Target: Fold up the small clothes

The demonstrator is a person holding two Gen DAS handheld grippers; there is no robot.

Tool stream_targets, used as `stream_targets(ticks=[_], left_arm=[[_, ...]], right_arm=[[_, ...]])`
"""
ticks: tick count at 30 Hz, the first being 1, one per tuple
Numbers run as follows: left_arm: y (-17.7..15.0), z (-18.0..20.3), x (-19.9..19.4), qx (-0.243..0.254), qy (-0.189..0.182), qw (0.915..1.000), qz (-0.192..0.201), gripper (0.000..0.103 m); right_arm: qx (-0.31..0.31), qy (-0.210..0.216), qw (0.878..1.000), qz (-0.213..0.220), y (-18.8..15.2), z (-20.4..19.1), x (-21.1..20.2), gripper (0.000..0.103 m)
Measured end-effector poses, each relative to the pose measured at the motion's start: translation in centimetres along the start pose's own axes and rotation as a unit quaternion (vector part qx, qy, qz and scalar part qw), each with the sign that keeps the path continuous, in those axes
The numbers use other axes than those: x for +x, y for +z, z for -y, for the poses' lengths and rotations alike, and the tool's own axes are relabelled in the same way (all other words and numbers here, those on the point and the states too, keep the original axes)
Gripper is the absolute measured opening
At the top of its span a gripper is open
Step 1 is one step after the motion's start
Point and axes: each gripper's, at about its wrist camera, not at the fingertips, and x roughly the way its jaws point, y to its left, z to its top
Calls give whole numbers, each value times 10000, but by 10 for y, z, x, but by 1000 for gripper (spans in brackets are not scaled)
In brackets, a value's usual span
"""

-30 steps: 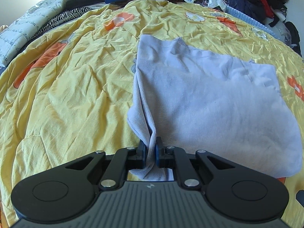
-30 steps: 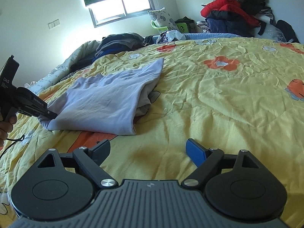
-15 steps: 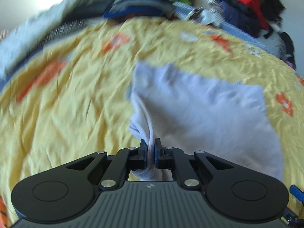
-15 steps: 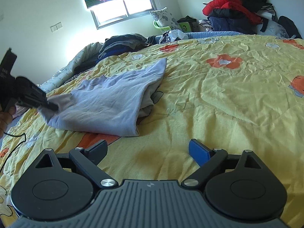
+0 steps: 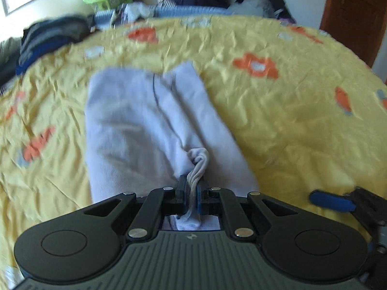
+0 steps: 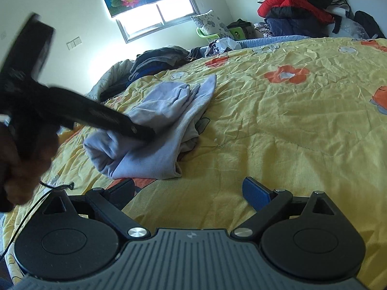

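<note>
LEFT: left gripper (image 5: 192,188) clamped on garment (image 5: 145,125) edge | RIGHT: right gripper (image 6: 191,191) jaws spread, empty | CHANGE: edge carried across since a second ago, toward 3 o'clock; cloth now doubled | LOCATION: garment on bedspread (image 5: 278,120), 12 o'clock of left gripper | STATUS: fold likely near completion, release pending

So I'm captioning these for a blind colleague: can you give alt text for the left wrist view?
The left gripper is shut on a bunched edge of a pale lavender garment, which lies on a wrinkled yellow floral bedspread. The right gripper's blue pad shows at the right edge; piled clothes sit behind.
</note>
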Motion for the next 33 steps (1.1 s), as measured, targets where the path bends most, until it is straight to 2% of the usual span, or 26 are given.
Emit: stream_targets(ticks=[3, 7, 9, 12, 14, 17, 19, 21, 22, 23, 24, 26, 28, 30, 33], left_arm=[[-1, -4, -5, -183, -166, 9997, 85, 7], [5, 1, -29, -115, -405, 9980, 481, 7], [3, 8, -25, 58, -528, 9976, 440, 7], [-10, 14, 3, 218, -445, 9987, 133, 7], [-10, 13, 1, 144, -520, 9983, 241, 8], [-7, -1, -17, -129, -1120, 9926, 441, 11], [-9, -13, -37, -101, -1338, 9888, 659, 11], [-14, -24, -57, 63, -1203, 9882, 941, 12], [-18, -28, -65, 181, -992, 9891, 1077, 18], [-23, -32, -71, 328, -784, 9892, 1195, 23], [-28, -33, -75, 479, -634, 9885, 1285, 33], [-37, -31, -79, 809, -334, 9841, 1543, 38], [-41, -23, -72, 1278, -73, 9775, 1674, 38], [-42, -13, -54, 1630, 163, 9738, 1580, 38], [-41, -5, -26, 1738, 132, 9758, 1317, 38]], right_arm=[[2, -1, 10000, 0, 0, 0, 0, 95], [-9, -6, 10000, -5, 0, 0, 0, 96], [-38, -20, 10000, -12, 1, -1, 1, 96], [-74, -37, 10000, -21, 0, -1, 1, 96], [-88, -35, 10000, -18, 0, -1, 1, 96], [-74, -24, 10000, -18, 1, -1, 1, 96], [67, 57, 9999, -56, 3, 2, -1, 96], [537, 128, 9983, -189, 13, 11, -5, 95], [935, 192, 9952, -201, 23, 18, -7, 95], [1267, 330, 9913, -113, 33, 25, -10, 95], [1584, 532, 9859, 49, 47, 33, -13, 96], [2048, 861, 9747, 249, 79, 43, -6, 99], [2424, 1304, 9613, 147, 115, 46, 21, 101], [2629, 1729, 9491, -141, 149, 39, 63, 101], [2835, 2000, 9350, -739, 187, 21, 143, 101]])
